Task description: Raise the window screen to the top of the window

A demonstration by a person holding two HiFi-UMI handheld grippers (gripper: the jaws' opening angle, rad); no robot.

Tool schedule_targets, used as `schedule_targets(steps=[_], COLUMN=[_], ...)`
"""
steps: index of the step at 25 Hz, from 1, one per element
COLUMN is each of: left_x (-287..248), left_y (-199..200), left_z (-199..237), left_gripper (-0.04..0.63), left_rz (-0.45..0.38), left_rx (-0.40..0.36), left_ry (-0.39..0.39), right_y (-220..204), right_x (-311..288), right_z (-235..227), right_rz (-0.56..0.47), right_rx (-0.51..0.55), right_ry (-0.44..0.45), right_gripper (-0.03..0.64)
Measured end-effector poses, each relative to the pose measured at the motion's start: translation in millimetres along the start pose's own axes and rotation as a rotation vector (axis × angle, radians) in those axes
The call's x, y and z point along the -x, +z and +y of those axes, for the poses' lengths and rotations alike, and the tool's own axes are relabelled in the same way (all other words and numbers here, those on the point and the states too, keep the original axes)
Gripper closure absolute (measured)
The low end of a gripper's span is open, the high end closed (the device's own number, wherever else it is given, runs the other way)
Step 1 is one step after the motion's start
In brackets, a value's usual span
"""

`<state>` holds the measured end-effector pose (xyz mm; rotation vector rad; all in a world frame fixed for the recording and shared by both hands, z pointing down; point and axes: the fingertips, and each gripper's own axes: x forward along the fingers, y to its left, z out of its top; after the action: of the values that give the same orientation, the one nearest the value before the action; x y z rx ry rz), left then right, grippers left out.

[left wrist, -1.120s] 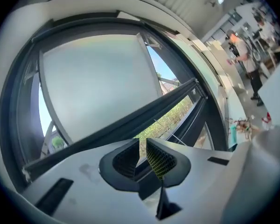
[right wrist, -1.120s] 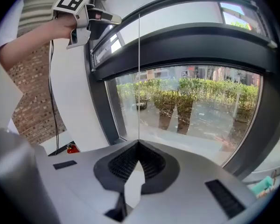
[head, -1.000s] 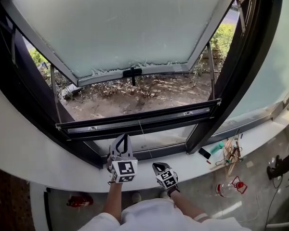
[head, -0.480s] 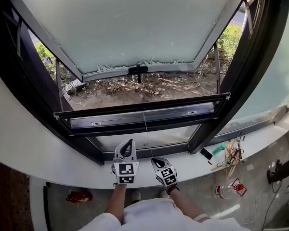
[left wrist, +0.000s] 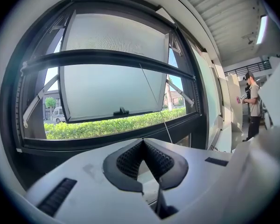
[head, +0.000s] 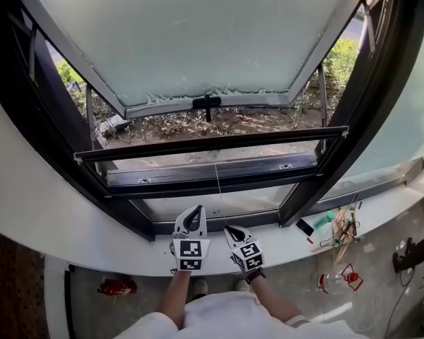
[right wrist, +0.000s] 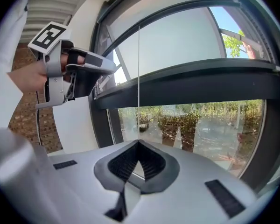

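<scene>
Keeper: Frame, window, dark metal, the largest item. Inside it is a frosted glass sash, tilted outward at its lower edge, with a black handle at the middle of that edge.

Checker: Sill?

Keeper: One long white sill, curving below the frame.

Checker: And the window screen?

Keeper: Window screen, entered by its thin dark bar. It lies level across the opening, above the frame's lower rail and below the sash's lower edge. That puts it partway up, short of the top. The mesh is too fine to make out.

Checker: Tools?

Keeper: Two. Left gripper, white with black ribbed pads, jaws closed together on nothing. Right gripper, same make, jaws pinched on a thin pale cord. The cord runs straight up from the jaw tips to the middle of the bar and passes just beside the left gripper. Both grippers are held over the sill, side by side and near each other.

Checker: Small lots?

Keeper: Small dark phone lying on the sill at the right. Clear plastic bottle on the floor below it. Red object on the floor at the left, kind unclear.
</scene>
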<state>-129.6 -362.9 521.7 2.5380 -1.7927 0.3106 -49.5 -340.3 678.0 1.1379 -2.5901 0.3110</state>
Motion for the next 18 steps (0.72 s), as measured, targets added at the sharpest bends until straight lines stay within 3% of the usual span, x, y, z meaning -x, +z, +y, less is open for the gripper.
schedule_targets(steps=[8,18], left_x=[2,6], left_y=[9,16], left_z=[2,7], left_gripper=[0.594,0.594], left_rz=[-0.027,-0.053], left_rx=[0.014,0.039], left_ry=[0.0,0.008], right_y=[13,66], right_x=[6,12], right_z=[-11,1], right_rz=[-0.039,-0.144], right_rx=[-0.052,-0.004], right_ry=[-0.01,0.013], right_gripper=[0.615,0.615])
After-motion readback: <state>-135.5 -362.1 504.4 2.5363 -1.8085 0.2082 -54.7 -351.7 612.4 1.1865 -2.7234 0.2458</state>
